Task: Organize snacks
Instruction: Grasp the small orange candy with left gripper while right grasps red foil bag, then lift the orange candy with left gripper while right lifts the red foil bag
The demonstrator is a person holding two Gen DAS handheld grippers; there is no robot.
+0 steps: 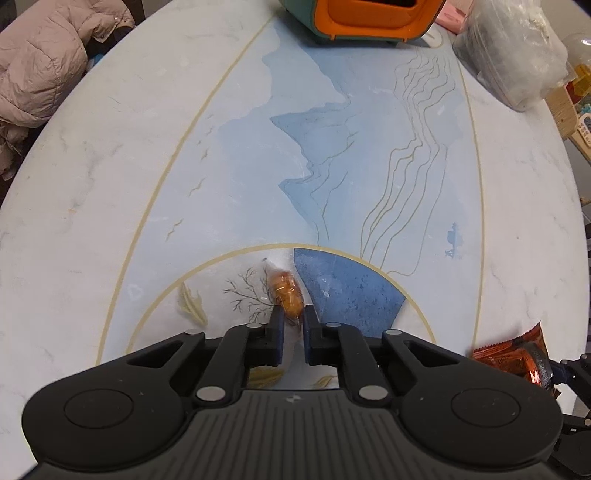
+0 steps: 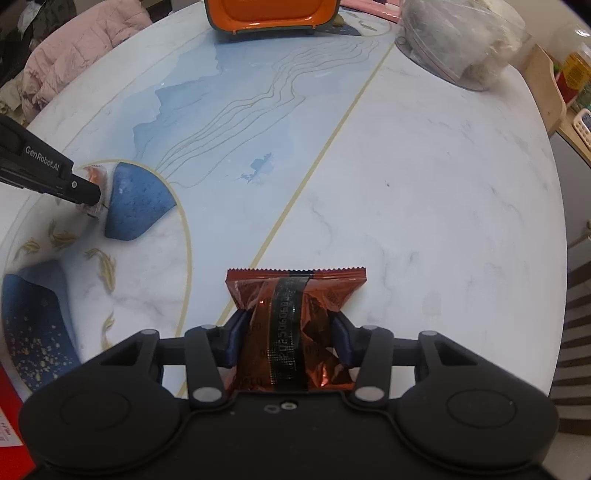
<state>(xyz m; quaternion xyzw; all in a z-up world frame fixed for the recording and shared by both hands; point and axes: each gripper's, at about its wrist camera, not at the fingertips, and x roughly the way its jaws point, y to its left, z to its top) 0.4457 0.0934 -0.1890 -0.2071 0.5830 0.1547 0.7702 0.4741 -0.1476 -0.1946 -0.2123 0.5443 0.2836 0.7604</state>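
Note:
My left gripper [image 1: 293,319] is shut on a small orange snack in a clear wrapper [image 1: 285,291], held just above the painted table. It also shows in the right wrist view [image 2: 96,177], at the tip of the left gripper [image 2: 92,195]. My right gripper [image 2: 290,325] is shut on a shiny red-brown foil snack pack [image 2: 295,317] with a black date strip, squeezed between the blue pads. That pack also shows at the right edge of the left wrist view [image 1: 517,354]. An orange and teal container [image 1: 365,18] stands at the table's far end, and also shows in the right wrist view [image 2: 271,14].
A clear plastic bag of pale stuff [image 1: 513,55] lies at the far right of the table [image 1: 110,166]. A pink padded jacket [image 1: 44,62] hangs beyond the left edge. A red box [image 2: 9,424] sits at the near left. A wooden shelf [image 2: 554,81] stands right.

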